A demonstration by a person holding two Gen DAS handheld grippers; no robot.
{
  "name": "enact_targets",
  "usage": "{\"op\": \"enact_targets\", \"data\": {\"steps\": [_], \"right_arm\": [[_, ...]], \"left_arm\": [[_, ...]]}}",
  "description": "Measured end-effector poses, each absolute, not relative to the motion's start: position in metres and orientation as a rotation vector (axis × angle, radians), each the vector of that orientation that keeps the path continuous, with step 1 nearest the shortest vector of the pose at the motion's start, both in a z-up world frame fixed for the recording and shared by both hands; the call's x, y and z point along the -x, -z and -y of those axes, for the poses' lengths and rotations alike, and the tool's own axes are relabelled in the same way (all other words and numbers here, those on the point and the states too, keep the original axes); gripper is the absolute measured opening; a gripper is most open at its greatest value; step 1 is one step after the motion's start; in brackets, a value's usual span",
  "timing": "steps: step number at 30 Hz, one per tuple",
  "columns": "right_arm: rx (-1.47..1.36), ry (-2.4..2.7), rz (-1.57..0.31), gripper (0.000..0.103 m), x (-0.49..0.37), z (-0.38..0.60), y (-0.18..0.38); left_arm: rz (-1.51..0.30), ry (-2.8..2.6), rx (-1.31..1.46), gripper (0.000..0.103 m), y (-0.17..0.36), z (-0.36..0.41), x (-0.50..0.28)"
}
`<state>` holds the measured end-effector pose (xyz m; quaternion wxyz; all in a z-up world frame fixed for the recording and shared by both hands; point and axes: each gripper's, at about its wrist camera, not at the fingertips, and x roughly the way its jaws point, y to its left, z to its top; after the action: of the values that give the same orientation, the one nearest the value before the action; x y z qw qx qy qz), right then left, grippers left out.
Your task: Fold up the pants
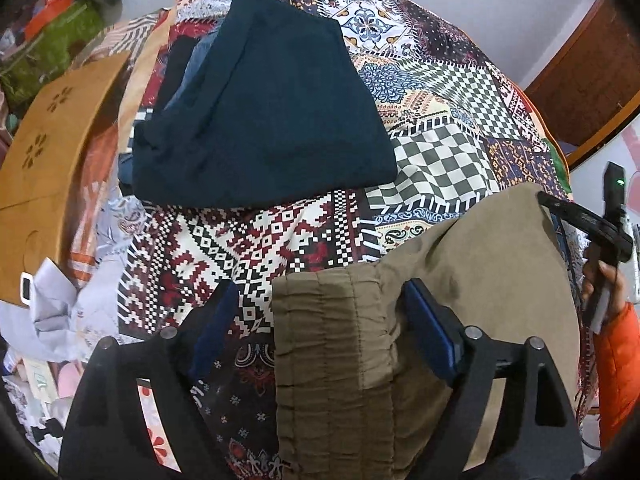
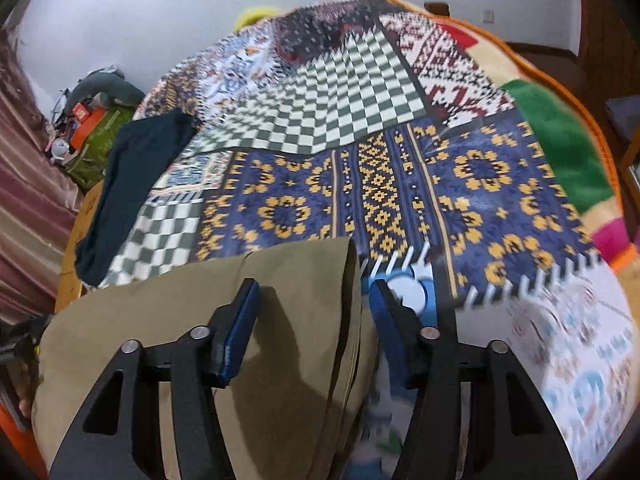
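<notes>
Khaki pants point(image 1: 472, 264) lie folded on the patchwork bedspread point(image 1: 248, 248), with the gathered elastic waistband point(image 1: 332, 340) nearest me. My left gripper point(image 1: 320, 316) hangs over that waistband, open wide; its right finger point(image 1: 428, 328) sits against the cloth and its left finger point(image 1: 216, 320) is over the bedspread. In the right wrist view, my right gripper point(image 2: 314, 316) straddles the right edge of the khaki pants point(image 2: 192, 320). Its jaws stand apart with the folded edge between them, and no pad clearly presses. A hand in an orange sleeve point(image 1: 618, 360) holds the other gripper's handle at the far right.
A pile of folded dark teal and blue garments point(image 1: 260, 120) point(image 2: 132, 184) lies further back on the bed. A brown cut-out board point(image 1: 52, 140) stands along the left side, with a green bag point(image 1: 52, 44) and clutter behind it. Wooden furniture point(image 1: 592, 80) rises at the right.
</notes>
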<state>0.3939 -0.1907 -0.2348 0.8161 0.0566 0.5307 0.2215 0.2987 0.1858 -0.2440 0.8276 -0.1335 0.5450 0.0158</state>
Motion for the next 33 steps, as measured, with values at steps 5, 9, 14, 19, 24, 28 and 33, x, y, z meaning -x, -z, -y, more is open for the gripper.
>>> {"op": "enact_targets", "data": {"steps": [5,9,14,19,24,28,33], "right_arm": [[-0.076,-0.455,-1.153,0.017,-0.4,0.185,0.25],[-0.002,-0.452,-1.146,0.013,-0.398,0.18,0.254],[0.087,-0.426,-1.131,0.011,-0.399,0.172,0.256],[0.103,-0.382,-1.135,0.01,-0.402,0.166,0.257],[0.168,-0.348,-1.129,0.012,-0.398,0.16,0.236],[0.13,-0.41,-1.066,0.012,-0.379,0.163,0.201],[0.092,-0.55,-0.977,0.014,-0.341,0.151,0.153]], "left_arm": [[-1.114,-0.035,0.315,0.084,0.247,-0.191,-0.293],[-1.07,-0.08,0.31,0.081,0.246,-0.197,-0.286],[-1.041,-0.153,0.241,0.079,0.246,-0.191,-0.283],[-1.041,-0.164,0.212,0.079,0.242,-0.189,-0.282],[-1.015,-0.17,0.121,0.079,0.221,-0.178,-0.278],[-0.971,-0.147,0.06,0.079,0.199,-0.167,-0.271],[-0.928,-0.063,0.101,0.079,0.17,-0.156,-0.268]]}}
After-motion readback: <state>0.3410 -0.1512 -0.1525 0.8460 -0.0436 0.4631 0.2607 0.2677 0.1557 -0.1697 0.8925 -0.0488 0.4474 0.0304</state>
